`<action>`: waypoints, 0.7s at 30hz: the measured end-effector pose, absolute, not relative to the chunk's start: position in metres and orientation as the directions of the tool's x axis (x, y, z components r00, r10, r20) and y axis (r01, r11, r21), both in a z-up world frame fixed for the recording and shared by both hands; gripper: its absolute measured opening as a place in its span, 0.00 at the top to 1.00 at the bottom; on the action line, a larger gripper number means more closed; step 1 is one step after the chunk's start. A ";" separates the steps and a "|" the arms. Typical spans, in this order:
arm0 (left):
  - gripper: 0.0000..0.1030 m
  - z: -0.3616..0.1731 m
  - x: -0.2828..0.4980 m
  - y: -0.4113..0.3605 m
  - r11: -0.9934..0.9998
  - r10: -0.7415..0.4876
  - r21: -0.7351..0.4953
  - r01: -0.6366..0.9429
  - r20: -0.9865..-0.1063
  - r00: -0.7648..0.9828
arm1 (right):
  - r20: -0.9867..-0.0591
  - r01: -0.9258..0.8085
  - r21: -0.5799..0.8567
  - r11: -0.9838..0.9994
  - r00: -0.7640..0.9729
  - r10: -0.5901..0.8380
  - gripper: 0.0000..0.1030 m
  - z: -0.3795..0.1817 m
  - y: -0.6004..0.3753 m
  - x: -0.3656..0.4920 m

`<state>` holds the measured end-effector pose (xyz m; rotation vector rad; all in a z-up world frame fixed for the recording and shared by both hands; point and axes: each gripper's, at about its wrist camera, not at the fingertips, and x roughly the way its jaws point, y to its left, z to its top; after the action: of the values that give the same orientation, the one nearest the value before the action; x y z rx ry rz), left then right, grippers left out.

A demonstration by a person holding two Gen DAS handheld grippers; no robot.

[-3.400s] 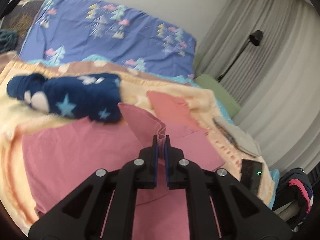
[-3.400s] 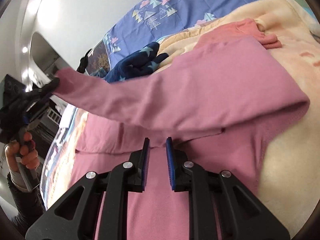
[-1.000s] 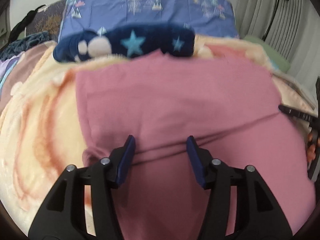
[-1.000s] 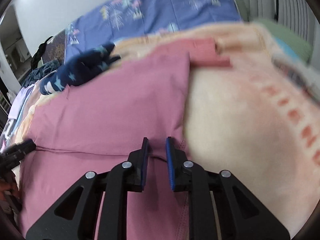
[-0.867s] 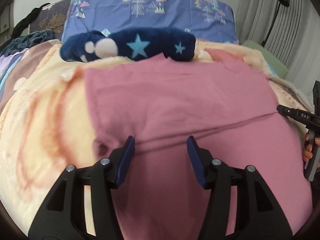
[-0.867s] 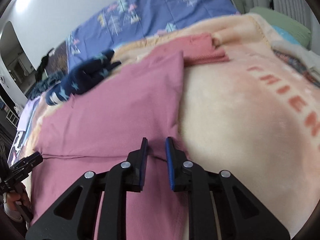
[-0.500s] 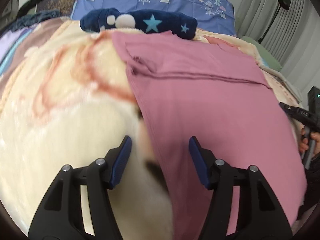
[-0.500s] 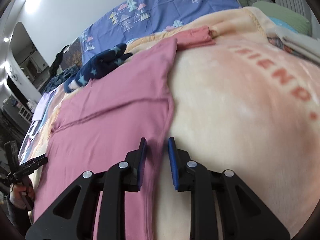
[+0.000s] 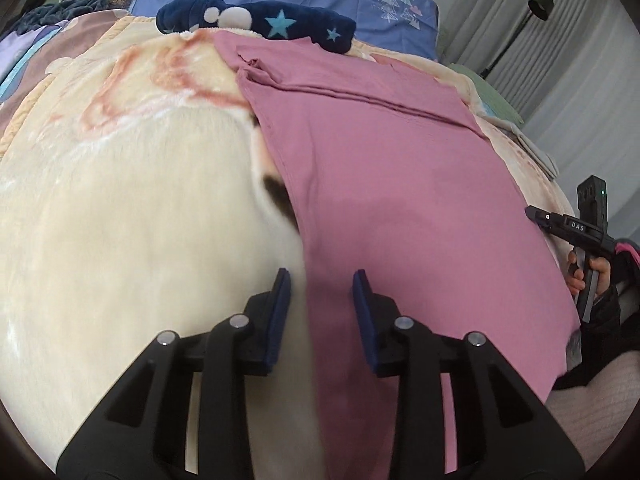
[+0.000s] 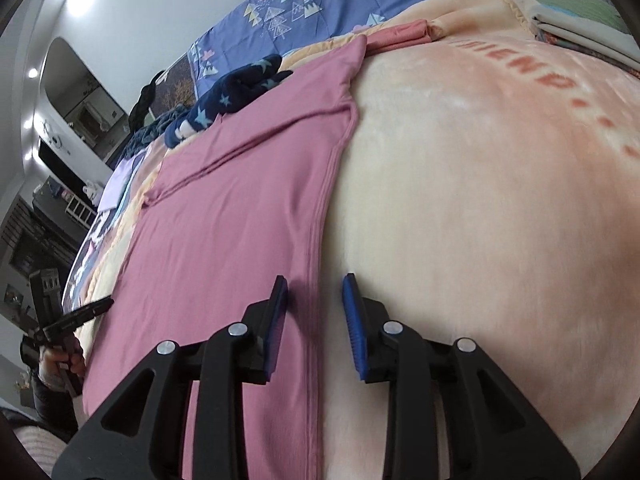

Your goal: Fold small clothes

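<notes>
Across the cream fleece blanket [image 9: 120, 216] the pink garment [image 9: 400, 184] is spread flat, its upper part already folded over. Each long side edge is straddled, ungripped, by the left gripper [image 9: 322, 290], just narrowed, and the right gripper [image 10: 314, 296], just widened, apparently so both hems can be pinched together.

A home bedroom: plush blanket [image 9: 120, 208] on a bed (curtains [image 9: 580, 32] behind).
</notes>
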<state>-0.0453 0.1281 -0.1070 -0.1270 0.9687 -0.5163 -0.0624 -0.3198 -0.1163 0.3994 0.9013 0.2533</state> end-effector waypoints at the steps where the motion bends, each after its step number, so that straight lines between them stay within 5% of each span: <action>1: 0.68 -0.107 -0.050 0.129 0.870 -0.476 -0.330 0.367 -0.754 0.453 | -0.709 -0.055 0.435 0.899 0.595 0.380 0.69 -0.117 -0.319 -0.068; 11: 0.68 -0.110 -0.115 0.144 0.833 -0.544 -0.400 0.383 -0.723 0.427 | -0.689 -0.133 0.489 0.862 0.548 0.475 0.63 -0.120 -0.320 -0.133; 21: 0.68 -0.118 -0.140 0.157 0.758 -0.647 -0.510 0.407 -0.670 0.365 | -0.570 -0.187 0.657 0.730 0.511 0.644 0.62 -0.130 -0.338 -0.162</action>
<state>-0.1404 0.1570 -0.1177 -0.2761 0.9850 -0.6888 -0.1624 -0.3380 -0.1303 0.5697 0.9053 0.5333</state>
